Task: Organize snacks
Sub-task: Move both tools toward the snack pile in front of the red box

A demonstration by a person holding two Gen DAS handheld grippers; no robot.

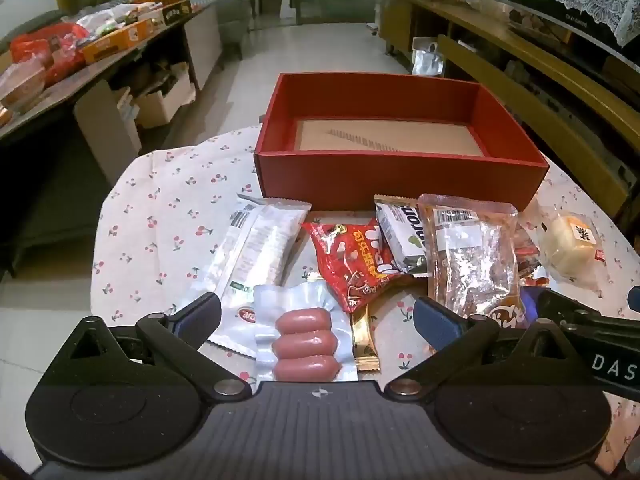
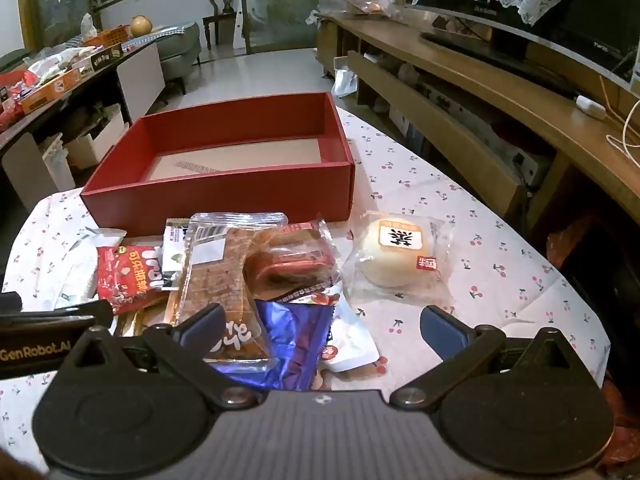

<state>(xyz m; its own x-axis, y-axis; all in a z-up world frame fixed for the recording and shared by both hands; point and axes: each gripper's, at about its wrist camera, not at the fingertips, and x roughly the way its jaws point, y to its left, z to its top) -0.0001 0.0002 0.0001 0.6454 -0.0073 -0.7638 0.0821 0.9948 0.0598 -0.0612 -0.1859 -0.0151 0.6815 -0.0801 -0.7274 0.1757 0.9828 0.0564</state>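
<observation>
Both jaws stand wide, gripping nothing: the left gripper (image 1: 316, 314) over a clear vacuum pack of 3 pink sausages (image 1: 306, 346), the right gripper (image 2: 322, 326) over a blue foil wrapper (image 2: 294, 344). The red cardboard box (image 1: 400, 176), bare inside, sits at 12 o'clock beyond the snack pile.

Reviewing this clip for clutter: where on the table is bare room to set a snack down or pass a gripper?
The red box is empty. Bare cloth lies left of the white packet, and right of the round bun toward the table's edge. The strip in front of the box is crowded with overlapping packets, from the sausages to the blue wrapper.
</observation>
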